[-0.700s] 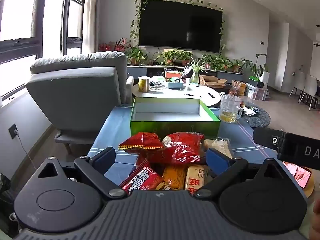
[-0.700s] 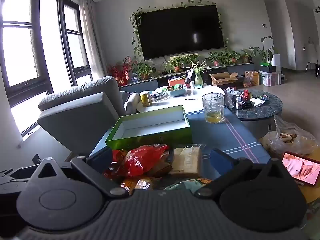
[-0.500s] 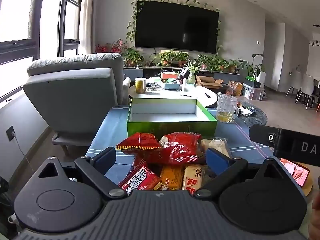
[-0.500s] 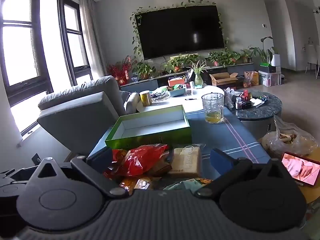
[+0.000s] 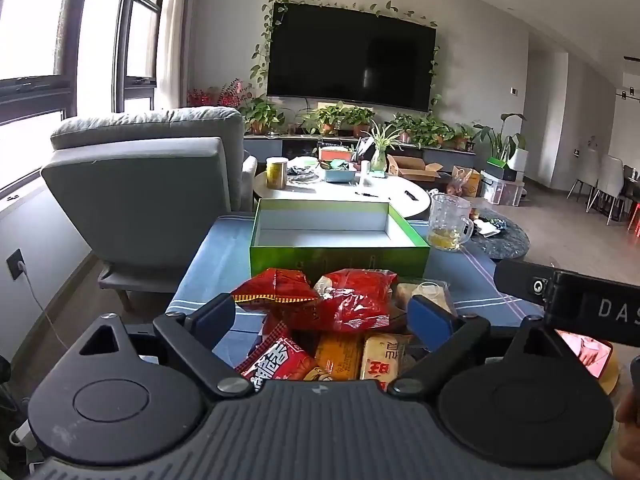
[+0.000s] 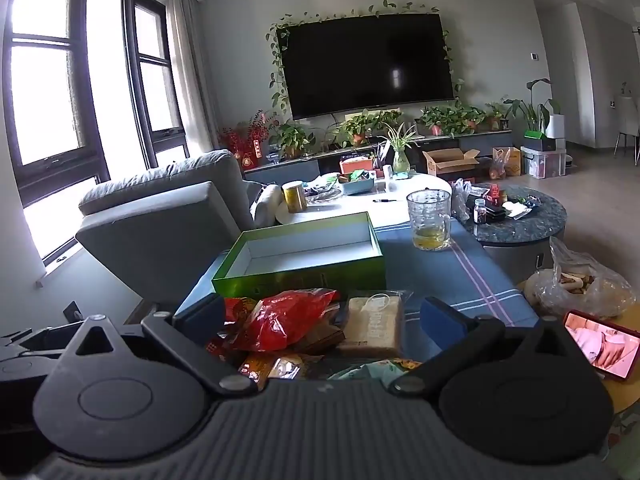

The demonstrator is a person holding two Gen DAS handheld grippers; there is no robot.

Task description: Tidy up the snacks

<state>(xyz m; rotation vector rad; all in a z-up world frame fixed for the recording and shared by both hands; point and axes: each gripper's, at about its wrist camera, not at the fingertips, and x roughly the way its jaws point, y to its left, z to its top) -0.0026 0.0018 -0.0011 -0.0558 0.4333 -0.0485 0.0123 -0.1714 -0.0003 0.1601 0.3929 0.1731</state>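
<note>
- Hovering over the snack pile (image 5: 340, 320) at the near end of the desk (image 5: 216, 264), the left tool (image 5: 324, 316) gapes wide, gripping nothing.
- Right tool (image 6: 320, 320) likewise stands apart, empty, above the same packets.
- Green box (image 5: 336, 240) sits just beyond the pile, glass mug (image 5: 448, 222) to its right.

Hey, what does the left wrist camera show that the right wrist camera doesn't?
Only the left wrist view shows the black body of the other tongs at its right edge, and a yellow packet with red characters at the near end of the pile. Only the right wrist view shows the clear plastic bag of food beside the cloth. Both show the empty green box, the red crinkled snack bags, the glass mug, the pink-screened phone and open tongs.
</note>
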